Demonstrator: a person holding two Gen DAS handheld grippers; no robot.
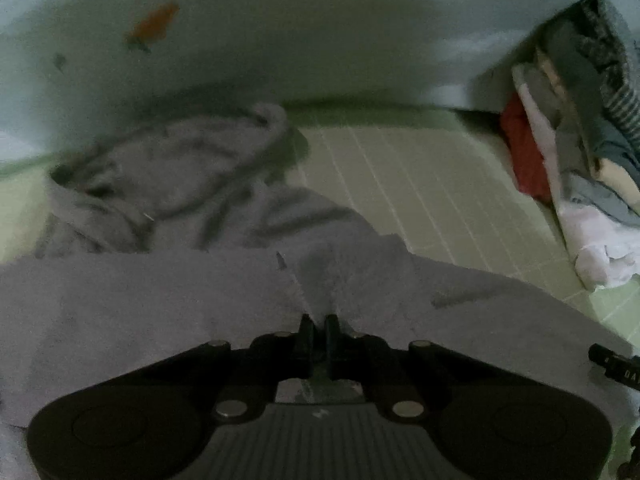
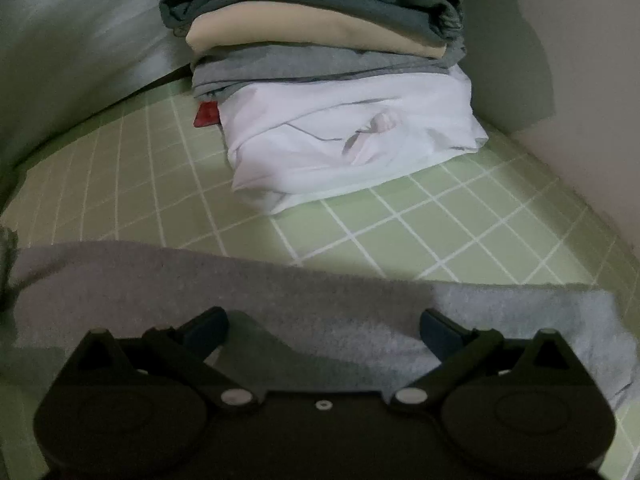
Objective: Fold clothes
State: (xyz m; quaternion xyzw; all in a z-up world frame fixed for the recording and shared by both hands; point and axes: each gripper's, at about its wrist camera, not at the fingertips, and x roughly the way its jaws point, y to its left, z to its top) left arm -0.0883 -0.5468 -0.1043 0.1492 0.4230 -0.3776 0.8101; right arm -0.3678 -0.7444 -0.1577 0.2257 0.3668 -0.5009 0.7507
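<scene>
Grey fleece garment [image 1: 160, 300], one, lay across the green gridded sheet [image 2: 420, 232], open sheet beyond its edge. One stack of folded clothes [image 2: 328, 80], perhaps seven, stood well apart. Left gripper [image 1: 319, 326] pinched the garment; right gripper [image 2: 324, 328] spread wide above it, empty.

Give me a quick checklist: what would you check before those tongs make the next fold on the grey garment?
1. Left tongs shut on the grey garment: ok, fabric is pinched between the fingers.
2. Right tongs gripping the cloth: not ok, open above it.
3. Bare green checked mat ahead of the garment: ok.
4. Pile of folded clothes apart from the garment: ok.
5. Far part of the garment flat: not ok, it lies rumpled.
</scene>
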